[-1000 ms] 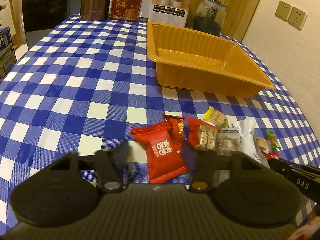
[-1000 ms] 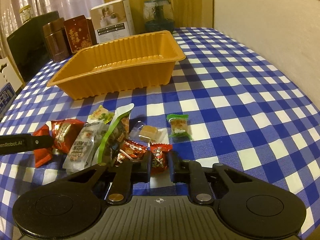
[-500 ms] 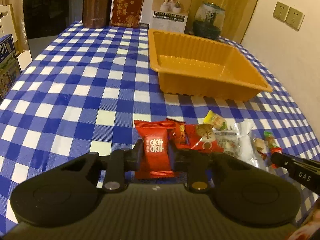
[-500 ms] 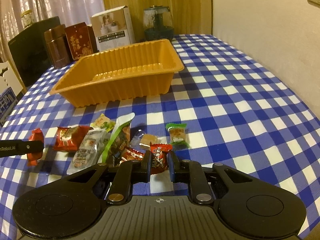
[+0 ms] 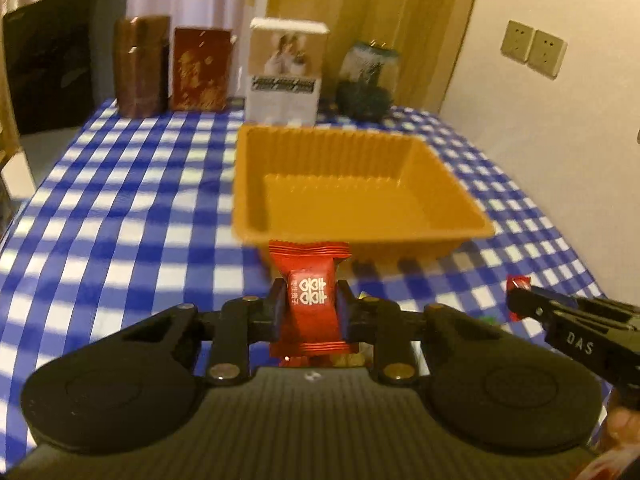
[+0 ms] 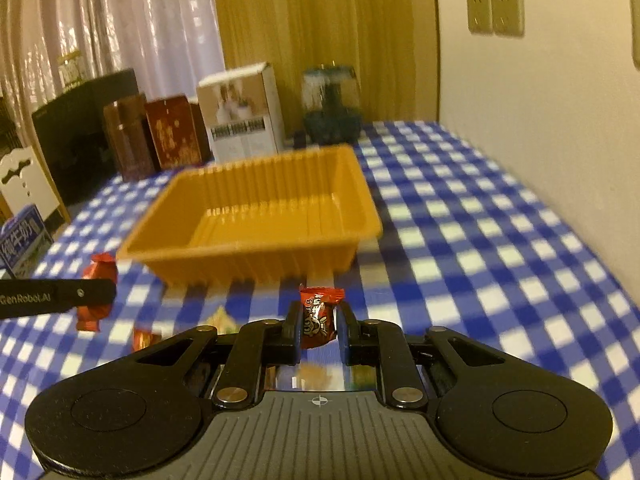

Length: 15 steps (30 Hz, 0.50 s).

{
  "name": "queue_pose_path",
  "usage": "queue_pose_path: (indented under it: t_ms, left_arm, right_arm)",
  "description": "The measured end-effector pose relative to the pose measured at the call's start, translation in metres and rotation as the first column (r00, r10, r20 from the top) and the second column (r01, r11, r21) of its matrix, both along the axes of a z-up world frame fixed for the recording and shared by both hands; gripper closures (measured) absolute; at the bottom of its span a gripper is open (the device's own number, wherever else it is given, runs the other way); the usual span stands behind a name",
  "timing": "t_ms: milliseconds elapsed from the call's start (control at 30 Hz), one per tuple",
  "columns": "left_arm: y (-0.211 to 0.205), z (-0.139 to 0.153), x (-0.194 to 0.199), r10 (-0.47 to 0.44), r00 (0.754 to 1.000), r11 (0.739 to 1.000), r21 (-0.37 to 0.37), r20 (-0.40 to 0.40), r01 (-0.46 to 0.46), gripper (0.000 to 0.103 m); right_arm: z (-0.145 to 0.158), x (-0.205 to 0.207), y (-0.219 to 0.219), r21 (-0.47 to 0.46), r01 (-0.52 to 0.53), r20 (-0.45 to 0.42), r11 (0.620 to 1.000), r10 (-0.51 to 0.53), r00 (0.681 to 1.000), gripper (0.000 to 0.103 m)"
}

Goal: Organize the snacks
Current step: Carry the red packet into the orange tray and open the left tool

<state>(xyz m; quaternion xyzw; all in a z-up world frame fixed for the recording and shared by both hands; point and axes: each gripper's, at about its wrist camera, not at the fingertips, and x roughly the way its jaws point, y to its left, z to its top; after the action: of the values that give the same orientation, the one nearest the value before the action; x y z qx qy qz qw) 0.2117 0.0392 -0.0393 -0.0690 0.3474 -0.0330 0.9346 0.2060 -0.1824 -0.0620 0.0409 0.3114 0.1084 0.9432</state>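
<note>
My left gripper [image 5: 309,300] is shut on a red candy packet [image 5: 308,292] with white characters, held up above the checked cloth just in front of the orange tray [image 5: 352,196]. My right gripper [image 6: 318,322] is shut on a small red-orange candy [image 6: 318,316], also lifted before the orange tray [image 6: 256,216]. In the right wrist view the left gripper's finger [image 6: 60,298] reaches in from the left with its red packet [image 6: 98,292]. In the left wrist view the right gripper [image 5: 516,300] enters from the right, red wrapper at its tip. The tray looks empty.
Loose snacks [image 6: 146,338] lie below the grippers, mostly hidden. Behind the tray stand a brown canister [image 5: 140,66], a red box [image 5: 200,68], a white box [image 5: 286,72] and a glass jar [image 5: 366,78]. A wall [image 6: 540,80] runs along the table's right side.
The left gripper closed on the red packet and lifted it off the cloth. The right gripper rose with its small candy. Both now face the tray from higher up.
</note>
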Motion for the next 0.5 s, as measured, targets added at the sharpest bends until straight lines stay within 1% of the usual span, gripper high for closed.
queue_pose_path:
  t_ms: [100,267,367,500]
  left_arm:
    - [-0.004,0.009,0.019,-0.013,1.0,1.0,0.005,0.028,0.013,0.08]
    - [-0.004,0.016,0.053,-0.022,0.999,1.0,-0.006,0.05,0.022,0.08]
    - [-0.001,0.016,0.071,-0.02,0.998,1.0,-0.022,0.053,0.022,0.08]
    - [0.002,0.01,0.095,-0.018,0.999,0.999,-0.035,0.046,0.02,0.08]
  right_arm:
    - [0.009,0.018,0.0,0.013,-0.005,0.035,1.0,0.004,0.999,0.085]
    - [0.017,0.052,0.001,0.036,-0.013,0.08,0.999,0.01,0.997,0.085]
    - [0.019,0.072,0.003,0.047,-0.024,0.093,0.999,0.02,0.995,0.085]
    - [0.019,0.098,0.008,0.068,-0.039,0.087,0.997,0.033,0.996,0.085]
